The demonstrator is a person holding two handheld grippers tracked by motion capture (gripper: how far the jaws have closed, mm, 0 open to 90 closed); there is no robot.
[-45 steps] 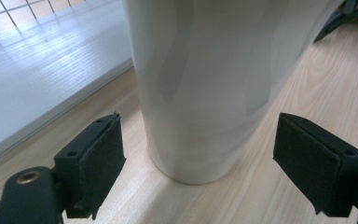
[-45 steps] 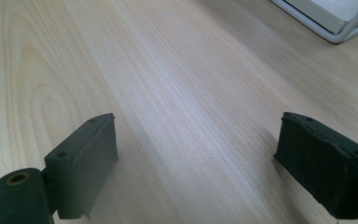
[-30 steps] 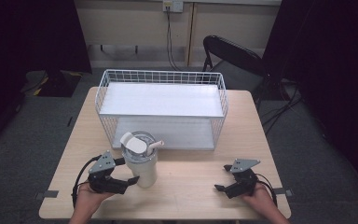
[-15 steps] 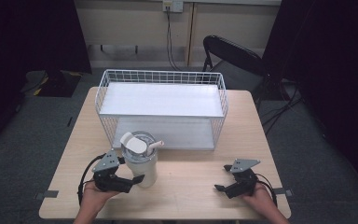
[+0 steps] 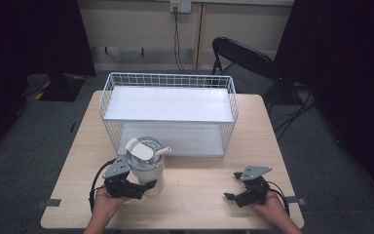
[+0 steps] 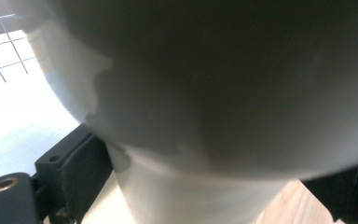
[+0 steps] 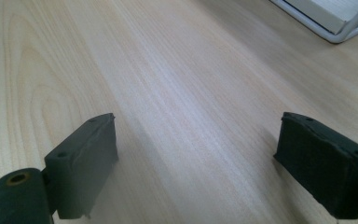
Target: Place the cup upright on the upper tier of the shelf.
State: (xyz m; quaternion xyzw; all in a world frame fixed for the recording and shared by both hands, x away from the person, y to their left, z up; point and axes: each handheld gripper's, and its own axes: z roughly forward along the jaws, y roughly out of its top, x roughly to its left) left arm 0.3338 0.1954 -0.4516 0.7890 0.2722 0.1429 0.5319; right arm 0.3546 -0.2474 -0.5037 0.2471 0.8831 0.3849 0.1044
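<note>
Biggest thing on your tabletop [image 5: 195, 204] is that white wire basket [image 5: 168, 114] with its shelf, and it's right behind the cup [image 5: 147, 168], so that's your first trap: lift or swing the cup forward without clearing the front rim and you'll clip the wire and knock it. The cup itself is a tall white tumbler with a flip lid and a straw spout, standing upright near the front left edge of the tabletop, just in front of the basket. Your left tongs [image 5: 143, 186] are on either side of its lower body, pads against the wall as far as I can tell from the left gripper view, so you're holding it low. That's the second risk: gripped that far down, a tall cup can tip or pivot when you raise it. The wall looks smooth too, so it could slide. Your right tongs [image 5: 234, 197] sit wide apart over bare wood, well away, holding nothing.
</note>
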